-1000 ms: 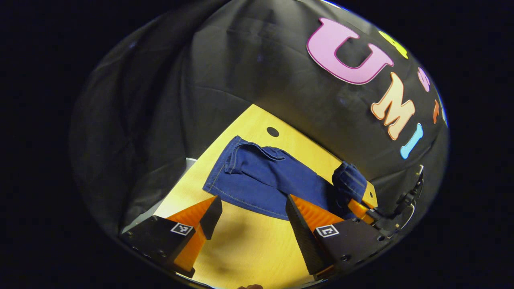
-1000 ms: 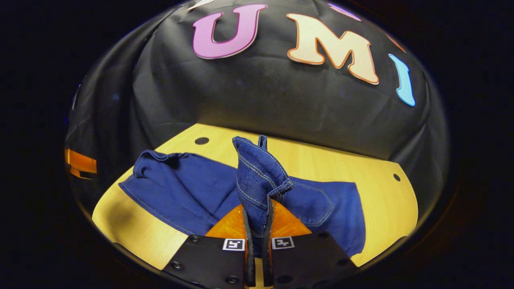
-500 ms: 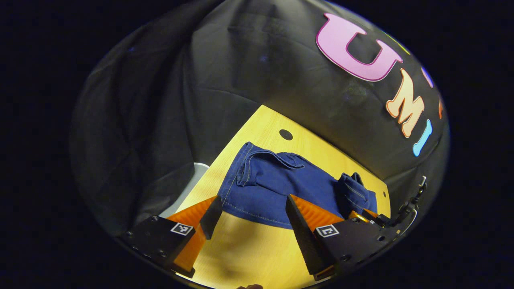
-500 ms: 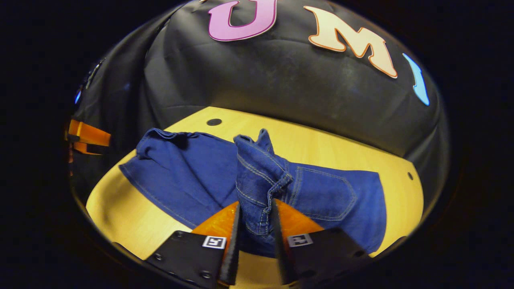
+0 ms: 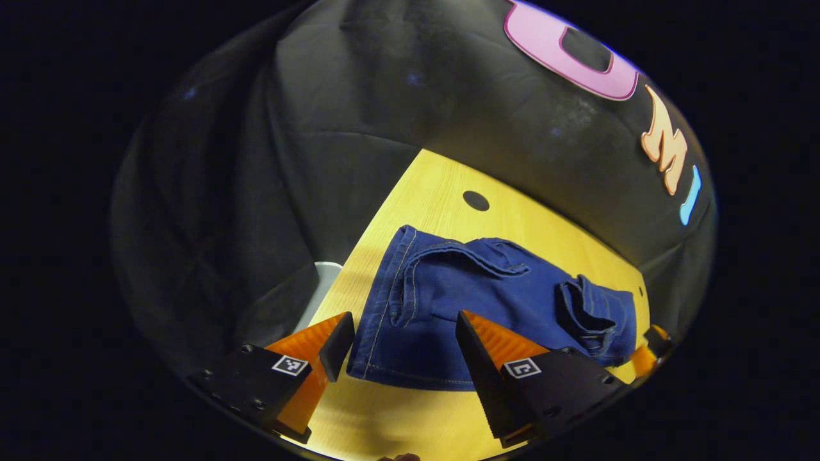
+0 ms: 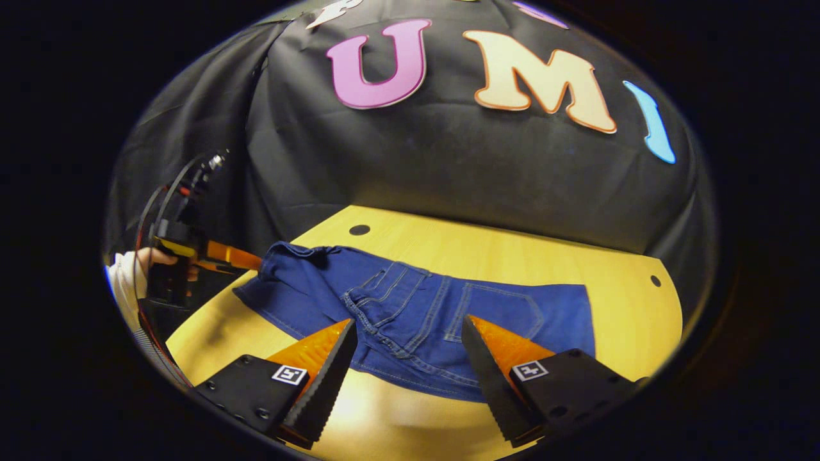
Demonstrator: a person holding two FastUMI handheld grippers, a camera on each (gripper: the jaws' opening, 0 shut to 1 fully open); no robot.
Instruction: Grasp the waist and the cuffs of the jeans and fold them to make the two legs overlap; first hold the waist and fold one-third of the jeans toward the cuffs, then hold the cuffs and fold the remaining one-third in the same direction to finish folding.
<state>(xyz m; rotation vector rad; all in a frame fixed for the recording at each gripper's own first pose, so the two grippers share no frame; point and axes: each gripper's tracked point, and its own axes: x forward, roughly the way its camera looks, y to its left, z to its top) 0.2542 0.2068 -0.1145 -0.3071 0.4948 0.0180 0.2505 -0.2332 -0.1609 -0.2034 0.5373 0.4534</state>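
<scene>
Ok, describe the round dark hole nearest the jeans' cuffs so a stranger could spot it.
Start at the wooden table and the blue jeans lying across it. Just past their cuff end, toward the black cloth wall, sits the hole. It is larger than the small hole by the opposite edge.

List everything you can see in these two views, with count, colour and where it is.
jeans: one pair, dark blue, lying partly folded on the table, a bunched fold on top
table: one, light wood, under the jeans, dark round holes near its edges
booth wall: one, black cloth, behind the table
hand: one, with a white sleeve, holding the left gripper at the table's far left
left gripper: one, fingers apart over the jeans' near edge
right gripper: one, fingers apart, just above the bunched fold
</scene>
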